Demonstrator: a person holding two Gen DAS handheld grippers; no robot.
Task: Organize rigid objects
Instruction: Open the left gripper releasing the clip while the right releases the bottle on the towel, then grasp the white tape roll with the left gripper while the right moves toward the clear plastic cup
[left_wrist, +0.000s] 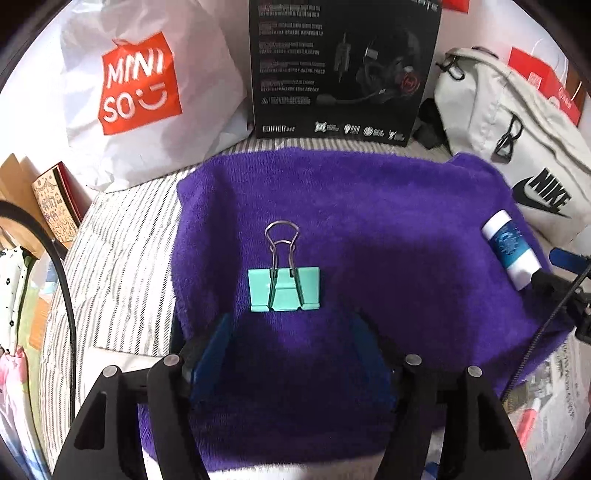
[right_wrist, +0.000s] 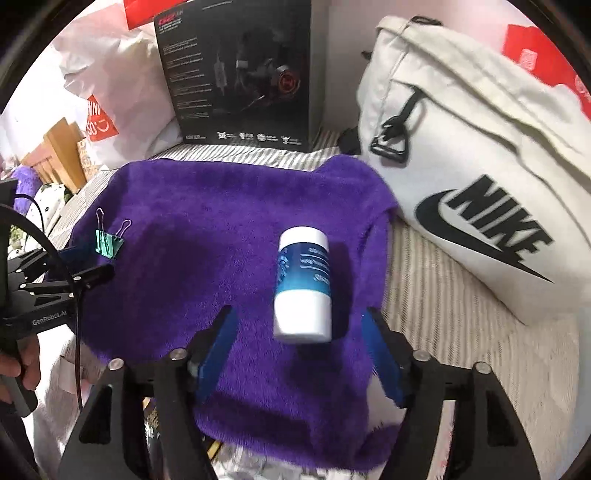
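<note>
A mint-green binder clip (left_wrist: 284, 290) with wire handles lies flat on a purple towel (left_wrist: 388, 221). My left gripper (left_wrist: 292, 320) stands open just behind it, the blue pads clear of the clip. A white bottle with a blue label (right_wrist: 303, 284) lies on the same towel (right_wrist: 207, 229), its near end between the blue fingers of my right gripper (right_wrist: 299, 314). That gripper is open, with gaps on both sides. The left wrist view catches the bottle (left_wrist: 511, 249) at the far right. The right wrist view has the clip (right_wrist: 109, 243) at the far left, in front of the left gripper's fingers (right_wrist: 92, 273).
The towel lies on a striped sheet (left_wrist: 122, 251). Behind it stand a white Miniso bag (left_wrist: 140, 85) and a black headset box (left_wrist: 343, 66); a white Nike bag (right_wrist: 480, 184) crowds the right edge. A hand (right_wrist: 26, 365) grips the left tool's handle.
</note>
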